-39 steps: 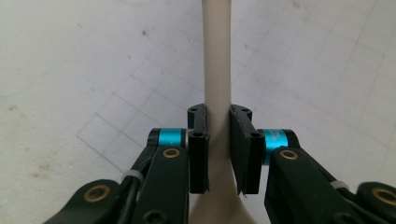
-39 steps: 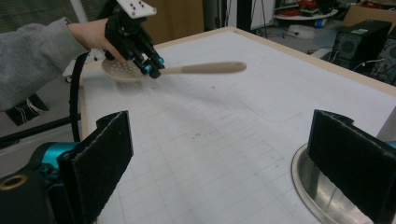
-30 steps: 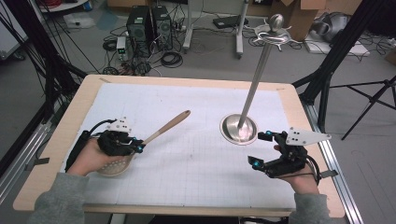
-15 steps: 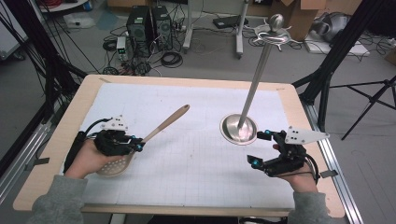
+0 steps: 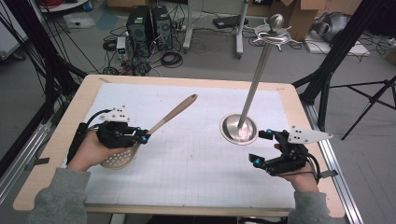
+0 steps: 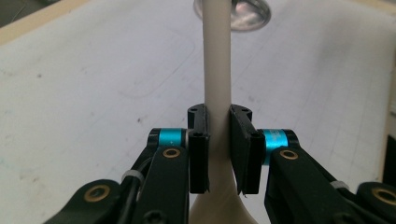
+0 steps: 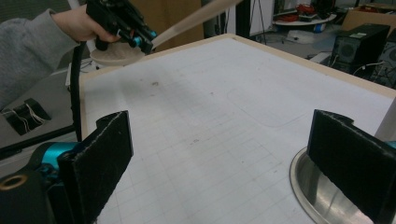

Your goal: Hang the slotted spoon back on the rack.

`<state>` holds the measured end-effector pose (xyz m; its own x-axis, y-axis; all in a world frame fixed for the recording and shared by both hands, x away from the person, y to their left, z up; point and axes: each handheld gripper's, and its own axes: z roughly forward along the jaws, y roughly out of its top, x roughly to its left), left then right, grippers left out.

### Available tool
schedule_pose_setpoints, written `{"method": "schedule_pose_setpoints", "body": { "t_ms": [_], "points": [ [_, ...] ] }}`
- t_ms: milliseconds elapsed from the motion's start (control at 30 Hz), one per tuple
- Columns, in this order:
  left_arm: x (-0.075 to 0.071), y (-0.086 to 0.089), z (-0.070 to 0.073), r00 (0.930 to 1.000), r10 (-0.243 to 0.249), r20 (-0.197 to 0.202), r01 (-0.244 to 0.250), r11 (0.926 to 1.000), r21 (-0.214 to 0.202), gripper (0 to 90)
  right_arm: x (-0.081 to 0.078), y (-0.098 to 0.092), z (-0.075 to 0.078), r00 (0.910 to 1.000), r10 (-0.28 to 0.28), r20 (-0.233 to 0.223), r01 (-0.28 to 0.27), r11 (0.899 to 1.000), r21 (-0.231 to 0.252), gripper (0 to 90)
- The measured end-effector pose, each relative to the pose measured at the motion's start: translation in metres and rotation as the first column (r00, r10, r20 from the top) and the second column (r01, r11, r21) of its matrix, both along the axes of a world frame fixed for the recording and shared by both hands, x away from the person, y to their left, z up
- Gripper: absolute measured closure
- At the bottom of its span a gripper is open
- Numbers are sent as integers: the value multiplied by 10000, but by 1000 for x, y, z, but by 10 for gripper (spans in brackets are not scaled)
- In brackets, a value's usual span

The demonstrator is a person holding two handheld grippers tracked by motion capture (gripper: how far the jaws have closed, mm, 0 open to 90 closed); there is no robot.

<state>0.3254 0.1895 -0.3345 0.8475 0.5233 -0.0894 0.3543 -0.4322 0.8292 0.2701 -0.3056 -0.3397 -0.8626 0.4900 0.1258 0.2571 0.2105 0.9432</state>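
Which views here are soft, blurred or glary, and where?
High view: evenly lit and sharp; mild glare on the steel stand base. Left gripper view: the slotted spoon handle is soft up close, and the base behind it is defocused. Right gripper view: its own claw pads are blurred, the table sharper.

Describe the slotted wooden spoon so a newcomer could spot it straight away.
Start at the white gridded mat on the table, then go to its left edge. There the left hand-held gripper clamps the slotted wooden spoon, handle angled toward the metal stand. It is the only wooden utensil, with a perforated bowl.
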Motion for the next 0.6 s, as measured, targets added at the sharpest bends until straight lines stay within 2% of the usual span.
{"method": "schedule_pose_setpoints", "body": {
  "t_ms": [167, 300, 600],
  "points": [
    [3, -5, 10, 9996, 168, 238, -169, 9998, 53, 778, 0, 1, 0, 10000, 30, 59, -30, 10000, 33, 60],
    [5, -10, 16, 9995, 32, 314, -36, 9999, 151, 779, 1, 0, 0, 10000, 11, 11, -11, 10000, 70, 60],
    [13, -17, 29, 9990, 82, 443, -85, 9999, 54, 778, 4, -1, -1, 10000, -15, -26, 16, 9999, 138, 60]
  ]
}}
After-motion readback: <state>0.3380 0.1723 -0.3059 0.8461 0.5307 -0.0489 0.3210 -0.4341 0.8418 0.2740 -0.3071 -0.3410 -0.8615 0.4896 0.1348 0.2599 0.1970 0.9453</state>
